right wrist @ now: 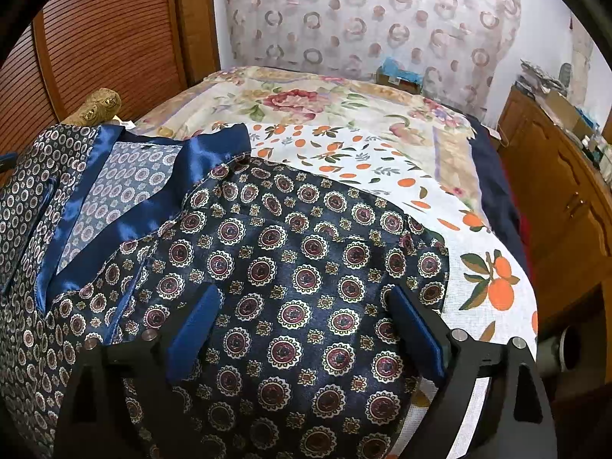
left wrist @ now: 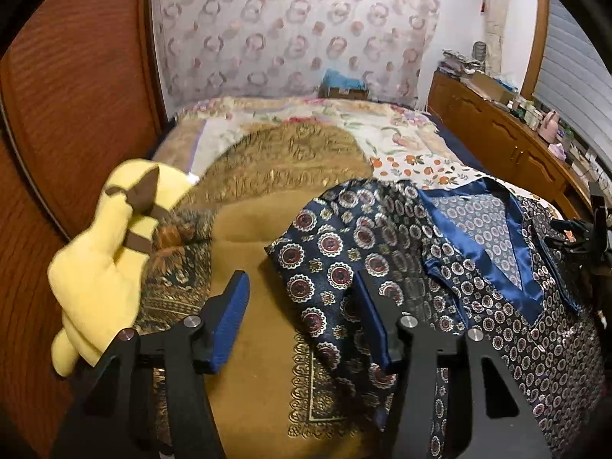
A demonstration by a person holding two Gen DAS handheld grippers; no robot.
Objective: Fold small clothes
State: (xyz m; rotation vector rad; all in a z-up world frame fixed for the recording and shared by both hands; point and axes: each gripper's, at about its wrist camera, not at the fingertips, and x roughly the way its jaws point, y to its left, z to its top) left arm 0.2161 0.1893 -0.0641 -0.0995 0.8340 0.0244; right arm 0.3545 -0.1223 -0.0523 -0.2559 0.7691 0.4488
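Observation:
A navy satin pajama top (left wrist: 478,279) with round medallion print and a shiny blue collar lies on the bed, front up. Its left sleeve (left wrist: 336,267) is spread toward my left gripper (left wrist: 302,321), which is open and empty, one pad over the sleeve's edge. In the right wrist view the top's right side (right wrist: 298,267) fills the middle, the collar (right wrist: 160,176) at the left. My right gripper (right wrist: 306,332) is open and empty just above the fabric.
A yellow plush toy (left wrist: 103,256) and a patterned pillow (left wrist: 179,267) lie at the left on a golden-brown blanket (left wrist: 264,344). An orange-print cloth (right wrist: 459,229) and floral bedspread (right wrist: 306,103) cover the bed. A wooden dresser (right wrist: 566,199) stands right; a wooden wardrobe (left wrist: 69,95) stands left.

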